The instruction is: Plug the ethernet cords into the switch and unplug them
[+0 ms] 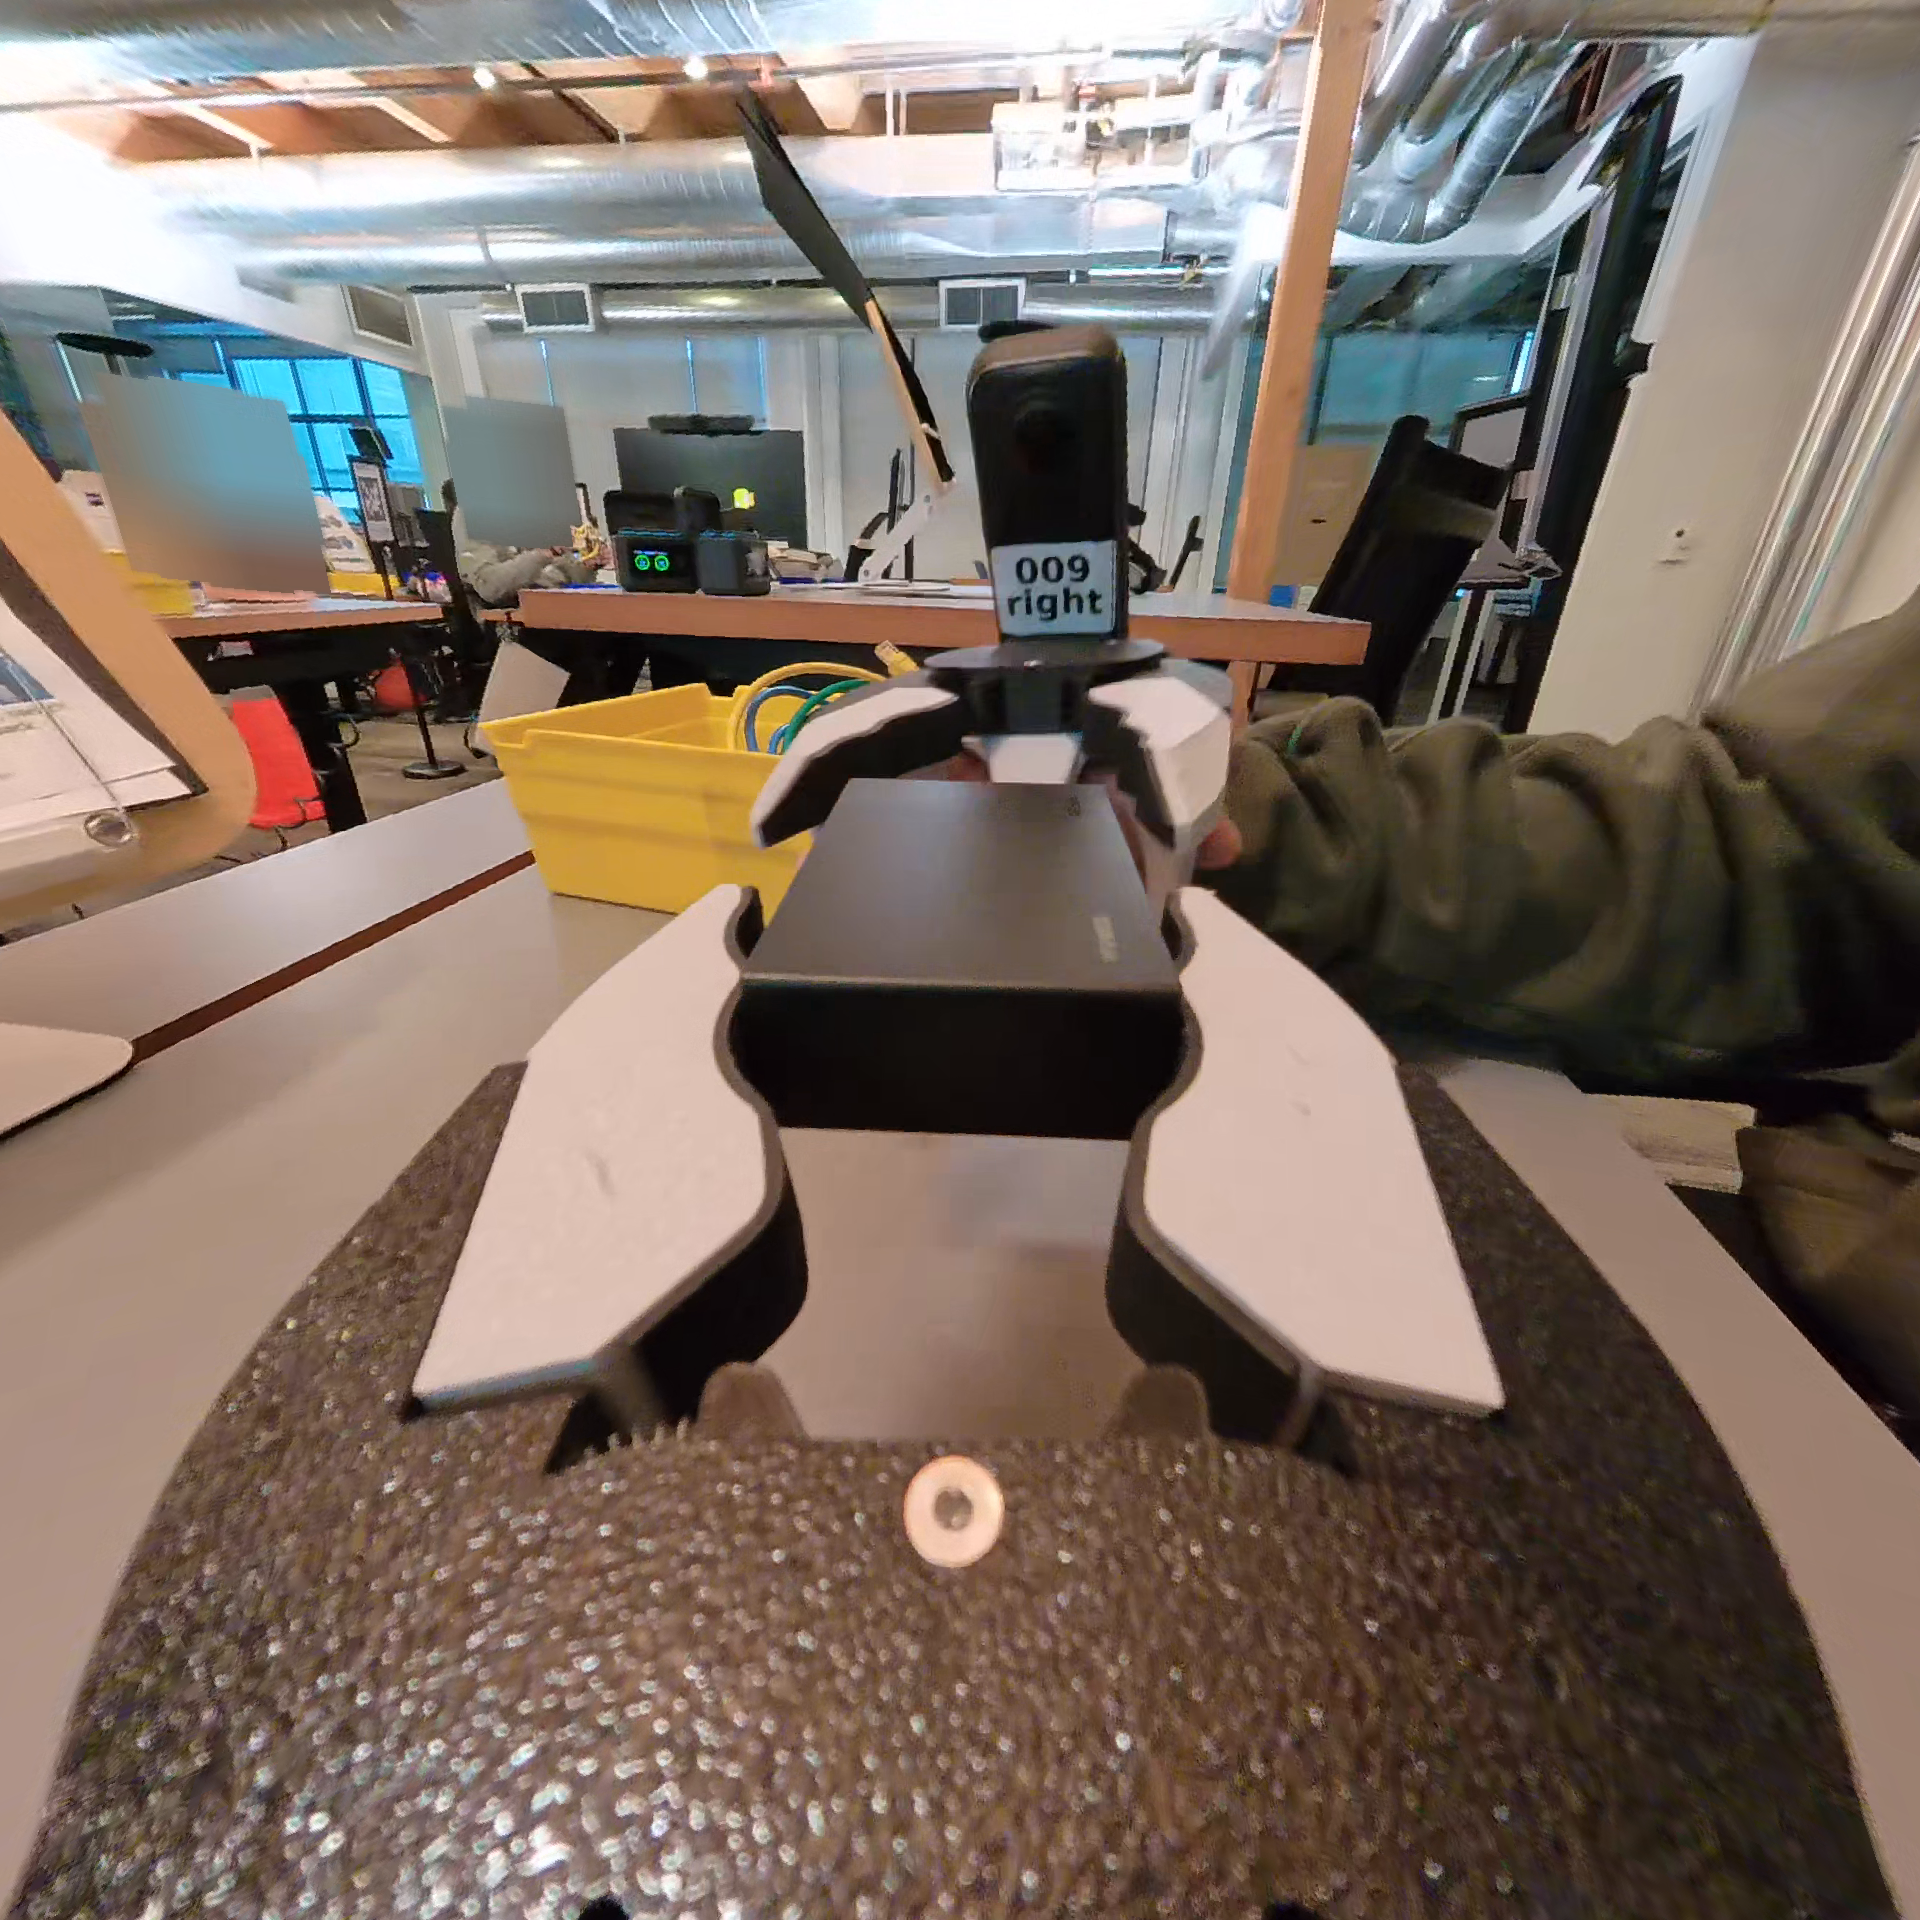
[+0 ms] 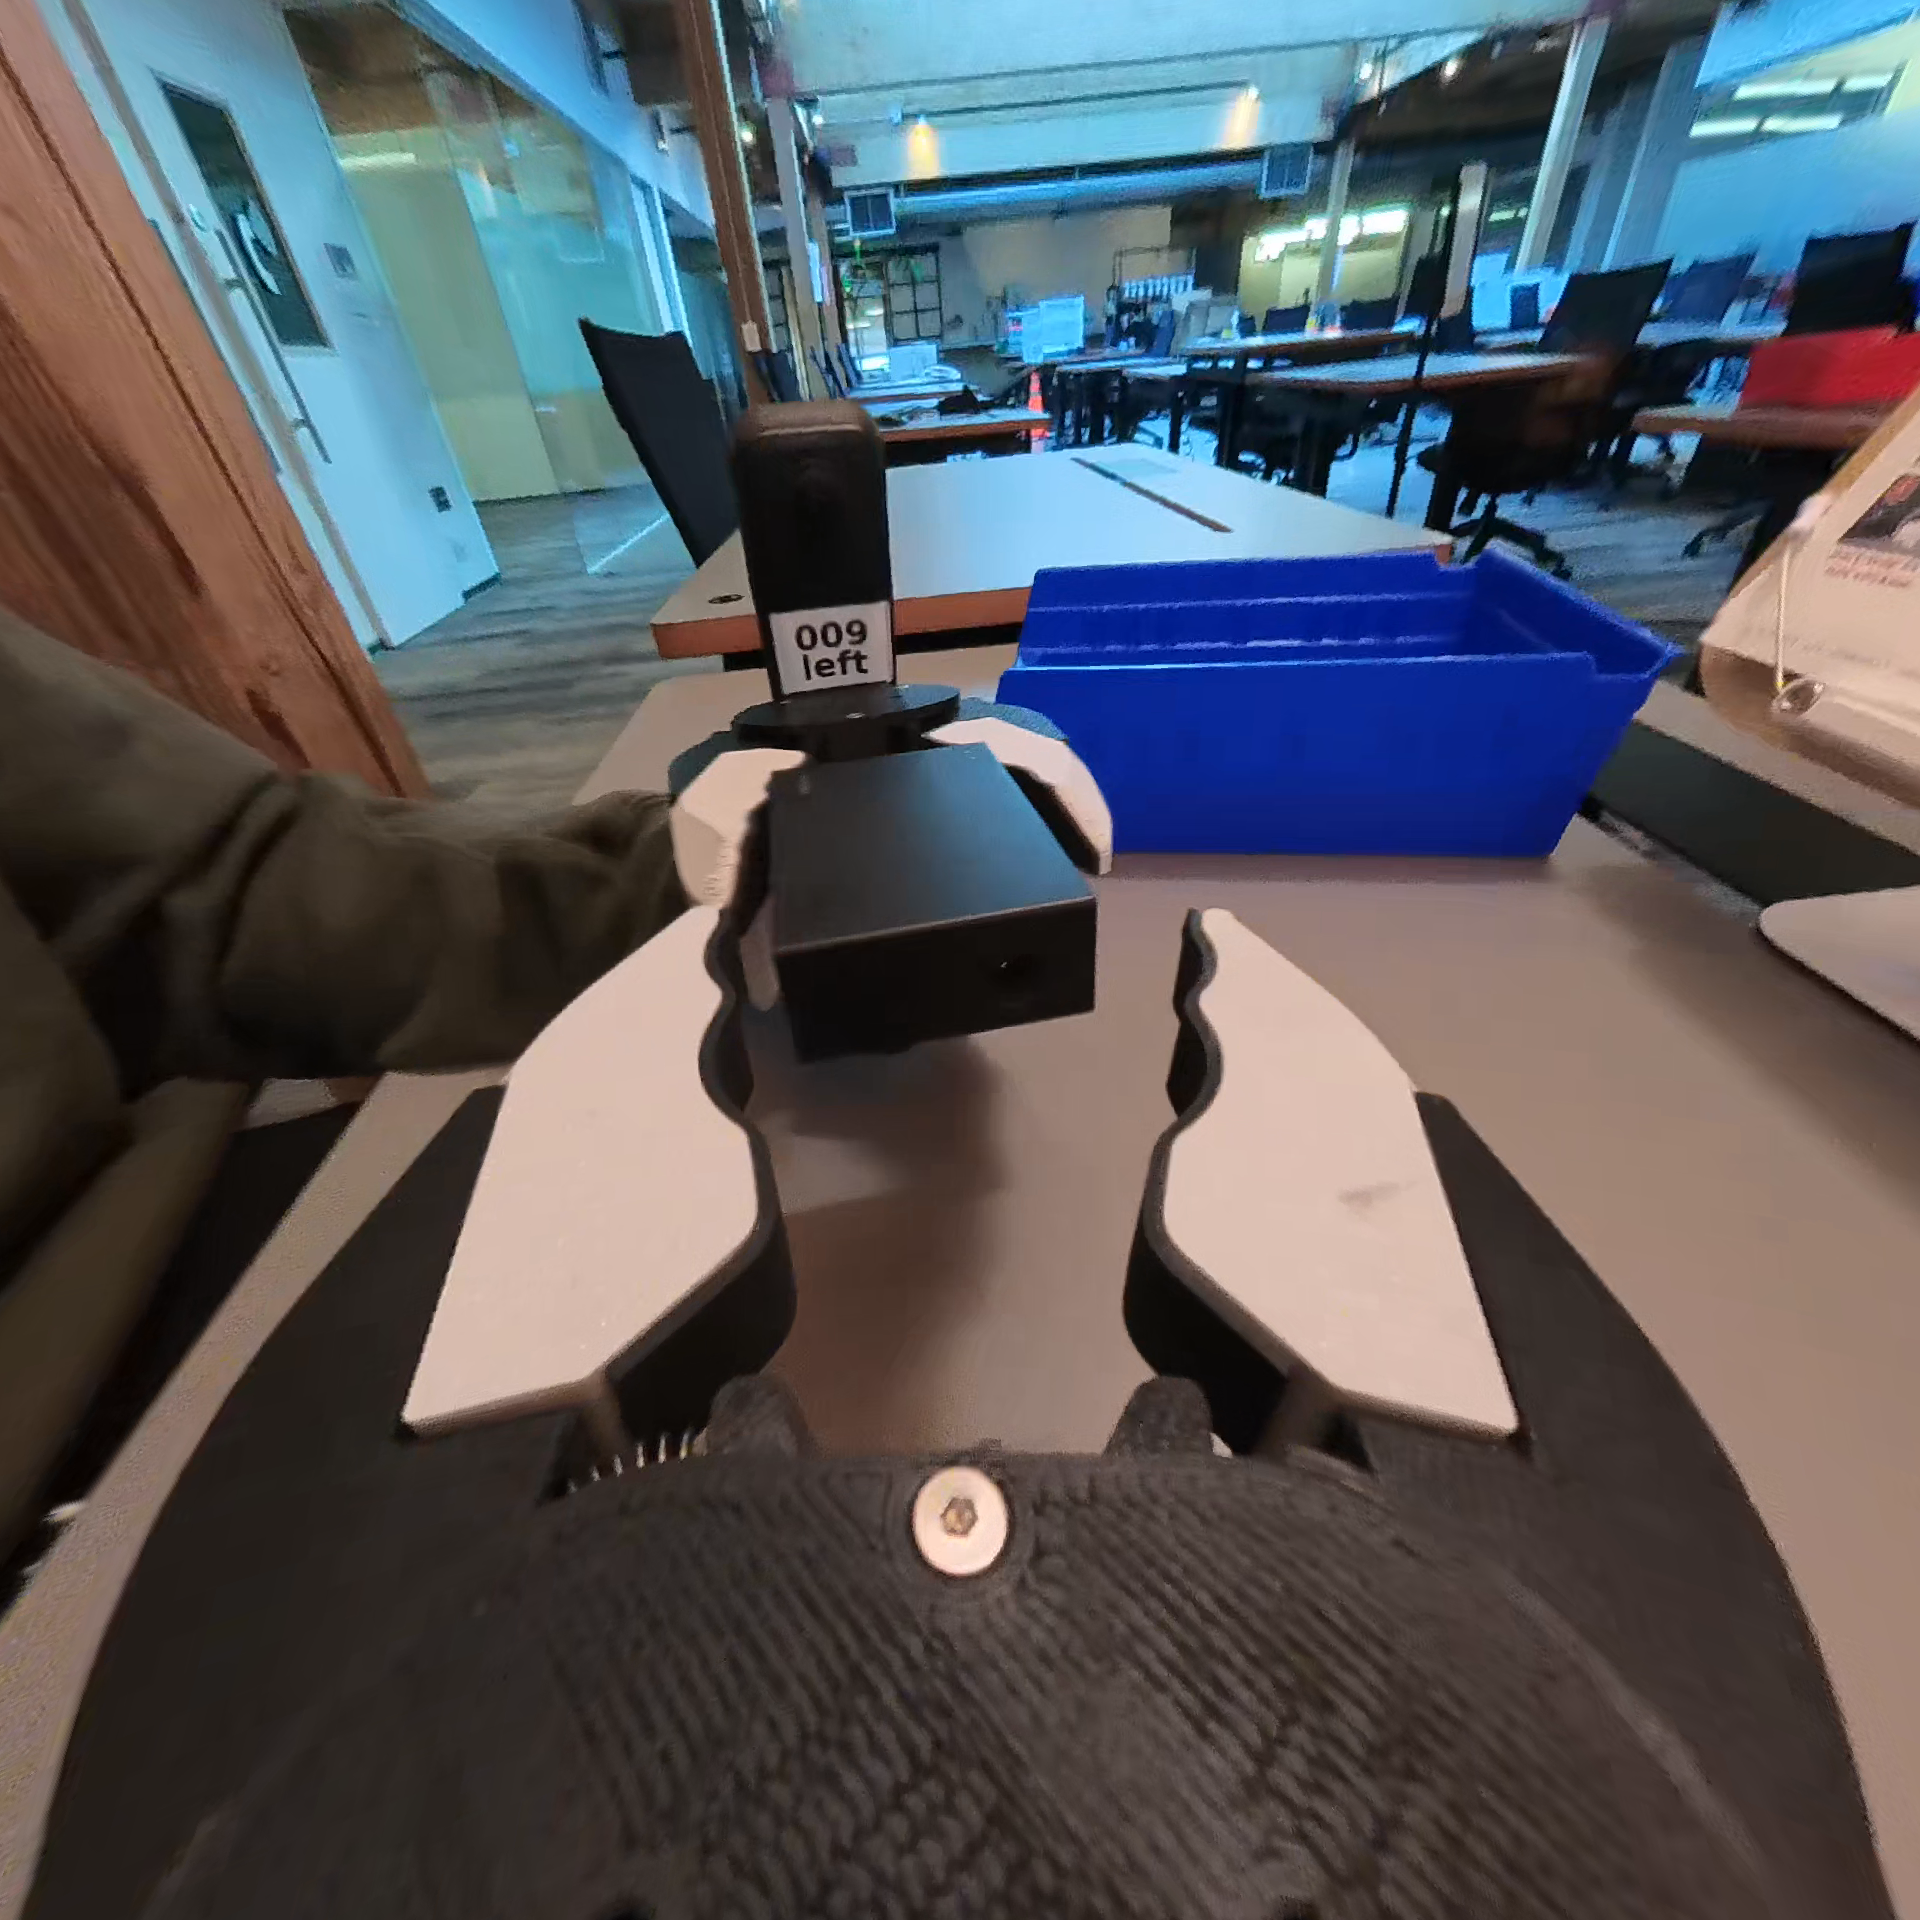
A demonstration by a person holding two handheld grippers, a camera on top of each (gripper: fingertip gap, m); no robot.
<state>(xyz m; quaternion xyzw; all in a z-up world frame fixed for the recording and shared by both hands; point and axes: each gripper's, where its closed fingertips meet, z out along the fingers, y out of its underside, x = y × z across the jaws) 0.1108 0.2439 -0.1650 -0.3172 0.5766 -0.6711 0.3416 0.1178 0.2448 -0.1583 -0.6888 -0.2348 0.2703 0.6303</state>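
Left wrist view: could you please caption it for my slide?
Left hand-held gripper clamps the black switch above the grey table.

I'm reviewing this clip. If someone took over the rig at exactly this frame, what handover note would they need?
Left claw: shut on the near end of the black switch, gripping its two sides.
Right claw: open, with the switch's far end between its fingers. The right finger is clearly off it.
Cords: coiled in the yellow bin behind the switch. The blue bin is on the other side.
Done: the switch is held, but no cord is in it or in a claw.
Left: fetch a cord, plug it in, unplug it, then repeat for the others. The ports aren't visible in either view.
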